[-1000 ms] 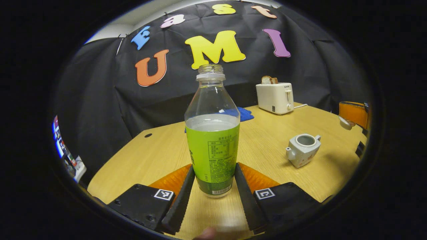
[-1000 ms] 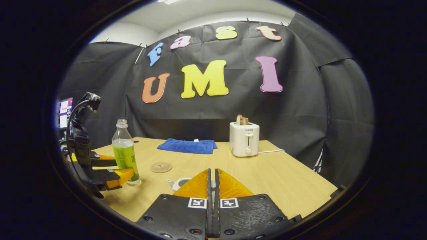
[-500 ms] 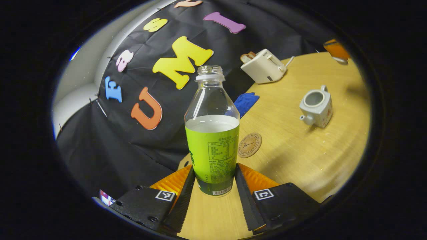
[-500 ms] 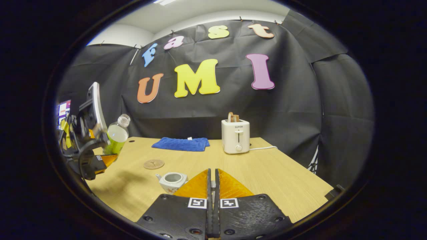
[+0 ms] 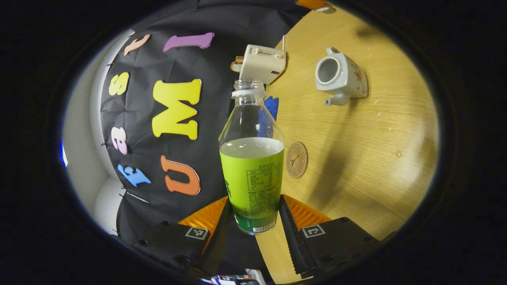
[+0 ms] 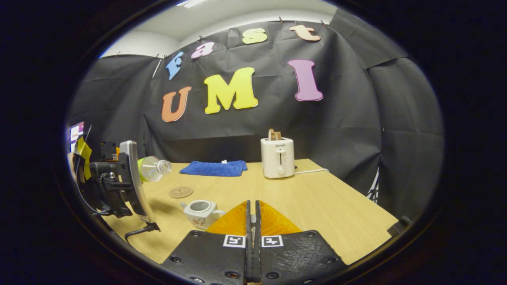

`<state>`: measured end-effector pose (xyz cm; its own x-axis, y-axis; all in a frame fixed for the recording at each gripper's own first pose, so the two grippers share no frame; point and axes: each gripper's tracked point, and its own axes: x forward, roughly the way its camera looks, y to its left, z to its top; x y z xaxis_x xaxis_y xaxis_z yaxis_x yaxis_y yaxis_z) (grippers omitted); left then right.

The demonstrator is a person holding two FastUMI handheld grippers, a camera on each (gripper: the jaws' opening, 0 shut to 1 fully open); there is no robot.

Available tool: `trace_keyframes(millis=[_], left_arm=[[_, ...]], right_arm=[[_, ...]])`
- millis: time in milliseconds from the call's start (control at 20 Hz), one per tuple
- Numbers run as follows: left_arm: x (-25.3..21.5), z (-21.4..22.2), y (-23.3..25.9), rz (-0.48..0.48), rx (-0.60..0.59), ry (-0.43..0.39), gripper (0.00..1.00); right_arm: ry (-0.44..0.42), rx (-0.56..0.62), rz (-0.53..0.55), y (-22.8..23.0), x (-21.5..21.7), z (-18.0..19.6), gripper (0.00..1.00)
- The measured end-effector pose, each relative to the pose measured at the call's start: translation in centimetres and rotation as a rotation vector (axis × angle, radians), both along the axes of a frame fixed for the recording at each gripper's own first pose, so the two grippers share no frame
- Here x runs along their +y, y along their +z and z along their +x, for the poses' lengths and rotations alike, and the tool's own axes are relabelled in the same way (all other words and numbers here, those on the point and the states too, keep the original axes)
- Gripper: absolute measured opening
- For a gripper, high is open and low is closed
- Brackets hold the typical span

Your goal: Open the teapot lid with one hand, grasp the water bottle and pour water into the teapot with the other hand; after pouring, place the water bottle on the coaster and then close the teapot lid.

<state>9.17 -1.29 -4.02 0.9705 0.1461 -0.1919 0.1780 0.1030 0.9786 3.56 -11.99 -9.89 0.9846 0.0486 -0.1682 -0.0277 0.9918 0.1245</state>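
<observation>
Right gripper view, water bottle horizontal (mouth rightward)

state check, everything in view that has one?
bottle: uncapped, partly full, tipped near level, held above the table
teapot: lid off, upright on table
coaster: bare
toaster: bread sticking up
left gripper: shut on bottle
right gripper: fingers together, what they hold is hidden
cloth: folded, flat

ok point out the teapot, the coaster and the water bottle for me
teapot (image 5: 344, 75), left gripper view, on its side wall
coaster (image 5: 297, 160), left gripper view, on its round face
water bottle (image 5: 252, 174), left gripper view, on its green label
</observation>
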Motion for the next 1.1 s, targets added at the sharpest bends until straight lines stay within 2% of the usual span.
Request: trace_keyframes(millis=[200, 500, 1100], left_arm=[[-0.8, 0.4, 0.5, 0.12, 0.017, -0.013, 0.7], [-2.7, 0.9, 0.0, 0.233, 0.043, -0.057, 0.71], [-4.2, 1.5, 0.9, 0.449, 0.038, -0.093, 0.7]], right_arm=[[0.001, 0.0, 0.007, -0.4, -0.3, 0.0, 0.0], [-0.011, 0.005, 0.014, -0.7, -1.2, 0.1, 0.0], [-0.016, 0.003, 0.013, -0.7, -1.5, 0.0, 0.0]])
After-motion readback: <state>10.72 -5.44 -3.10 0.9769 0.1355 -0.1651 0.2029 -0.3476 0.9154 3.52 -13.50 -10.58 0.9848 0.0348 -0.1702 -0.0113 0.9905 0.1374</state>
